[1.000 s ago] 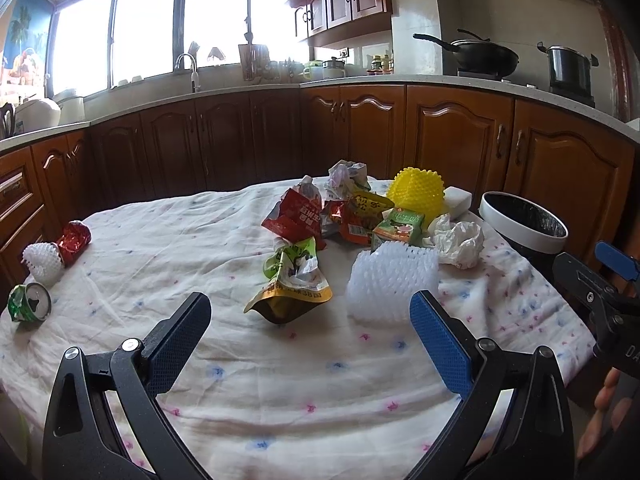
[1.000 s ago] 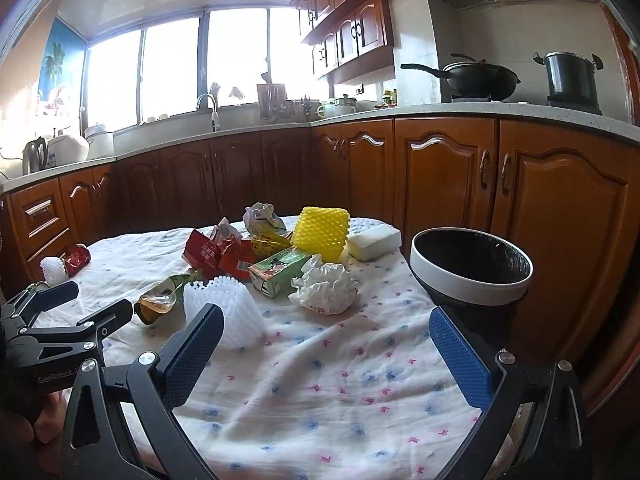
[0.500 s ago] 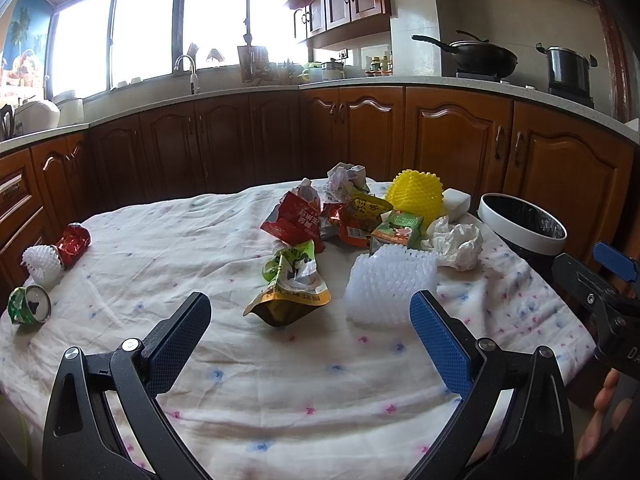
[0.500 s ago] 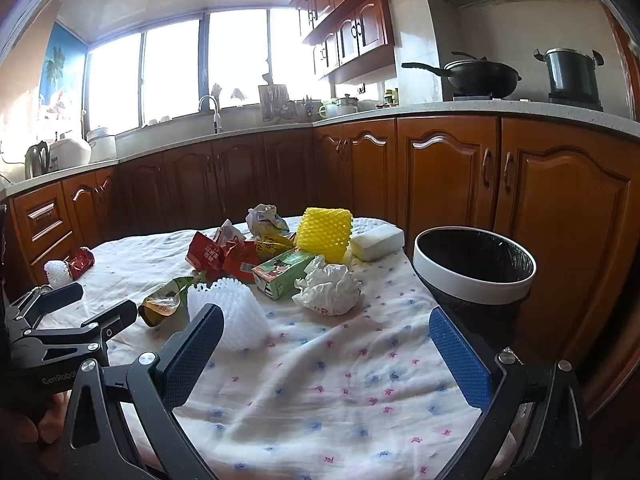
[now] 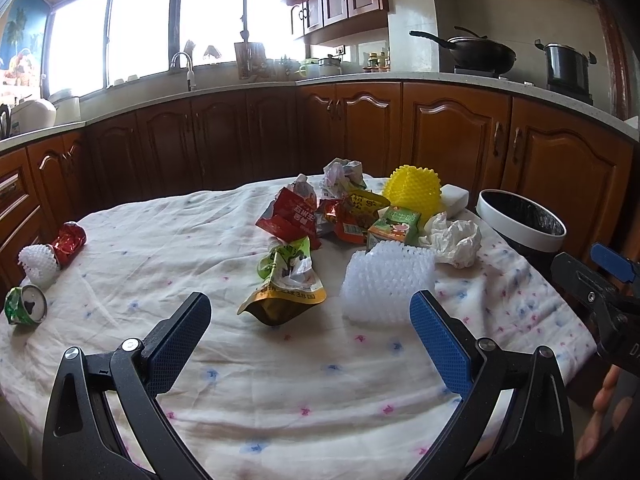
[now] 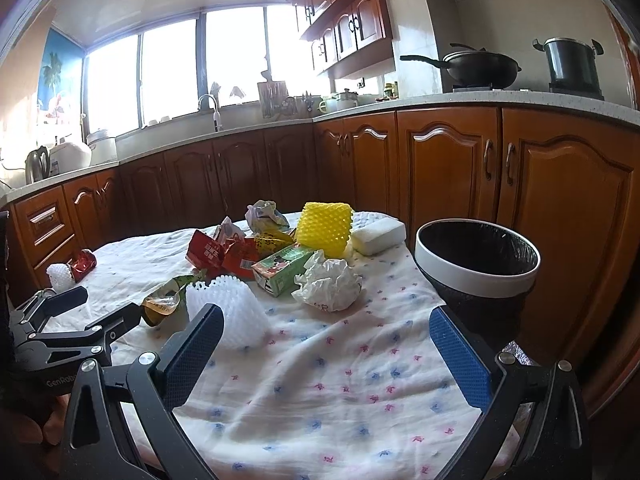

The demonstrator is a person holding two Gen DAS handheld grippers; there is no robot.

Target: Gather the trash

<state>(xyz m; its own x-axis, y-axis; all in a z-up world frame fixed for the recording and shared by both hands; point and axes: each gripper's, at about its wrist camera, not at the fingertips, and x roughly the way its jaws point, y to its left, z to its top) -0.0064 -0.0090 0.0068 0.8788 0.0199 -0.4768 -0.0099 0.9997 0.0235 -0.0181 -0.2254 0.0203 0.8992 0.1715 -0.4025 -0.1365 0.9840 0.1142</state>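
Note:
Trash lies on a cloth-covered table [image 5: 168,256]: a white foam net [image 5: 388,280], a green-yellow snack pouch [image 5: 286,280], red wrappers [image 5: 290,214], a green carton [image 5: 394,224], crumpled white paper [image 5: 456,238], a yellow foam net [image 5: 412,190]. A white-rimmed bin [image 6: 476,264] with a black liner stands at the table's right edge. My left gripper [image 5: 310,326] is open and empty, above the cloth short of the pouch and white net. My right gripper [image 6: 326,338] is open and empty, near the white net [image 6: 228,308].
At the table's left edge lie a green can [image 5: 26,310], a small white net [image 5: 38,266] and a red wrapper [image 5: 70,240]. A white sponge [image 6: 378,234] sits behind the yellow net. Wooden cabinets [image 5: 452,140] ring the table, with a wok [image 5: 476,54] and pot on the counter.
Both views have shifted only slightly; both grippers stay open and no trash has moved.

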